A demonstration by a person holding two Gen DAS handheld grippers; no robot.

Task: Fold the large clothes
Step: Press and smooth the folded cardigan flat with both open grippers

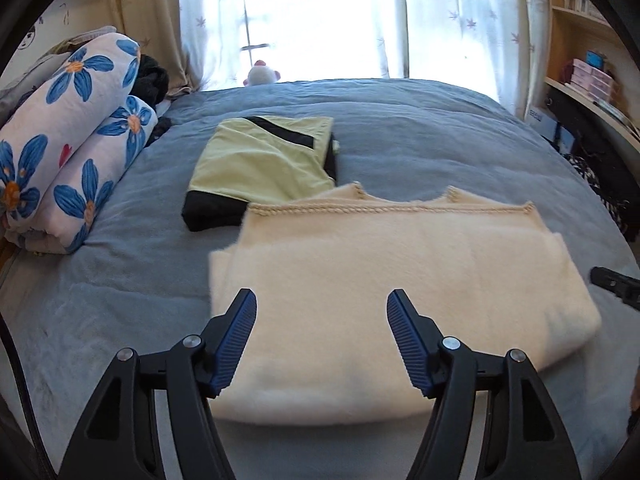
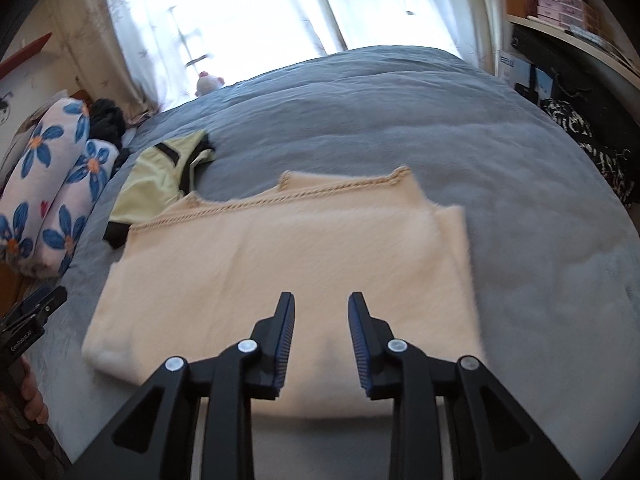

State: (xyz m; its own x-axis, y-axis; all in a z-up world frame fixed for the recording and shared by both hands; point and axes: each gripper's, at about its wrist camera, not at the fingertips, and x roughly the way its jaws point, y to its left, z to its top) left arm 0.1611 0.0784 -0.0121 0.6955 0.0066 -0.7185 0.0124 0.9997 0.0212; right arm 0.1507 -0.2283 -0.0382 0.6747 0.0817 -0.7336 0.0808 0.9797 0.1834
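Observation:
A cream fuzzy sweater (image 1: 400,280) lies folded flat on the grey-blue bed (image 1: 140,280), its braided neckline edge toward the window. My left gripper (image 1: 322,300) hovers over the sweater's near left part, jaws wide apart with nothing between them. In the right wrist view the same sweater (image 2: 280,264) fills the middle, and my right gripper (image 2: 321,300) hangs above its near edge, jaws a little apart and holding nothing. A folded yellow-green and black garment (image 1: 260,164) rests just beyond the sweater.
A rolled flower-print quilt (image 1: 68,152) lies along the bed's left side with dark clothes behind it. A small plush toy (image 1: 262,74) sits at the far edge by the curtained window. Shelves and a desk (image 1: 584,92) stand at the right. A hand (image 2: 34,400) holds the left gripper's handle.

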